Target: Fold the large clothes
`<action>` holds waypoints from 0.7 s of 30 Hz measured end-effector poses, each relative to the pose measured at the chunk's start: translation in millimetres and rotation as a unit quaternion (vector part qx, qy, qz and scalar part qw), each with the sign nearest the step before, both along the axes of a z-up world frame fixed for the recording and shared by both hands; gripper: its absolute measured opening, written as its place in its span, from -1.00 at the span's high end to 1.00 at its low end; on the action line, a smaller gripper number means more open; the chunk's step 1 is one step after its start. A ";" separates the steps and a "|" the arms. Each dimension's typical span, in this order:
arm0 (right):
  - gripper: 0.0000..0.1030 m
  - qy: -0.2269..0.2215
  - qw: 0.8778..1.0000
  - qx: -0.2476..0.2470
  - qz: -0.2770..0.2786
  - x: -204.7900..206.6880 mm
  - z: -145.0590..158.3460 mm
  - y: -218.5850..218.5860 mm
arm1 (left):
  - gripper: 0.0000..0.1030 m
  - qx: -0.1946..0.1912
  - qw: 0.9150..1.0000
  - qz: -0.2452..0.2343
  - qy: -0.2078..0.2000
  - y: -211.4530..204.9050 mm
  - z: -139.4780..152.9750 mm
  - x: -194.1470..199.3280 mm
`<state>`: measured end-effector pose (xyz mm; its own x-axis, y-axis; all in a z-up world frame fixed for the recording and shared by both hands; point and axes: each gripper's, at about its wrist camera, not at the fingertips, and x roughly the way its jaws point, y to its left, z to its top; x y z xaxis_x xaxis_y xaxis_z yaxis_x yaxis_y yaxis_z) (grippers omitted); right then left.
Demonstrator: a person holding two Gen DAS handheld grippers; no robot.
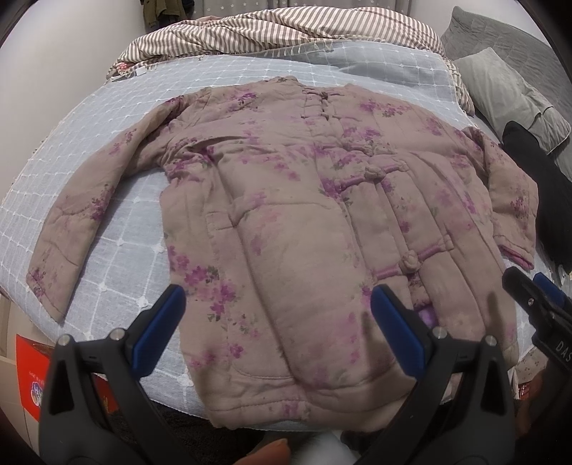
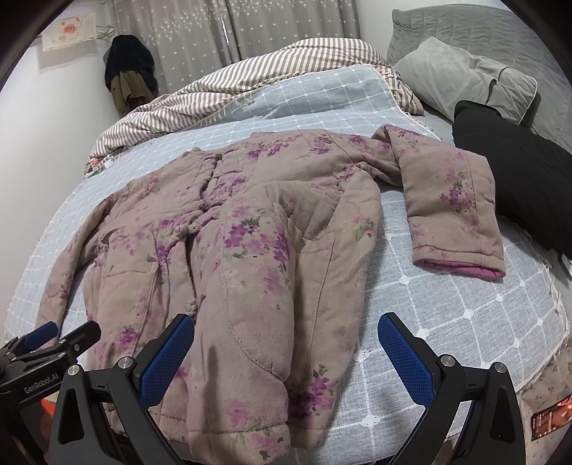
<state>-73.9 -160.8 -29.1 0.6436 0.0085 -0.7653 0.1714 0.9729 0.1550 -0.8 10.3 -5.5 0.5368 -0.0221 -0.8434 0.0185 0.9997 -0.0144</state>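
Note:
A padded beige jacket with purple flowers [image 1: 286, 200] lies face up on the bed, knot buttons down its front, both sleeves spread out. My left gripper [image 1: 275, 322] hovers open above the jacket's hem, near the bed's front edge. My right gripper [image 2: 286, 343] is open too, over the hem's right corner of the jacket [image 2: 250, 272]. The right sleeve [image 2: 454, 214] lies bent on the cover, its pink lining showing at the cuff. Each gripper shows in the other's view: the right gripper [image 1: 536, 297] at the far right, the left gripper [image 2: 53, 339] at the far left.
The bed has a light blue checked cover [image 1: 118, 221]. A striped duvet [image 1: 279, 32] is bunched at the far side. Grey pillows [image 2: 464, 78] and a black garment [image 2: 518, 171] lie to the right. A red box [image 1: 28, 375] stands on the floor at the lower left.

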 end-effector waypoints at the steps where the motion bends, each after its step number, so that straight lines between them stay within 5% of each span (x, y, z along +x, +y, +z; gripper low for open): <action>1: -1.00 0.001 1.000 0.000 -0.001 0.0 -0.1 -0.5 | -0.99 0.000 1.000 0.000 -0.001 1.1 0.5 -0.4; 12: -1.00 0.011 1.000 0.002 -0.012 1.5 -3.4 -8.0 | -0.99 -0.022 0.999 0.009 -0.027 27.0 2.8 -7.3; 21: -1.00 0.004 0.998 0.066 -0.011 -4.9 -9.8 -51.8 | -0.99 -0.062 0.997 -0.039 -0.034 63.6 -4.3 -5.7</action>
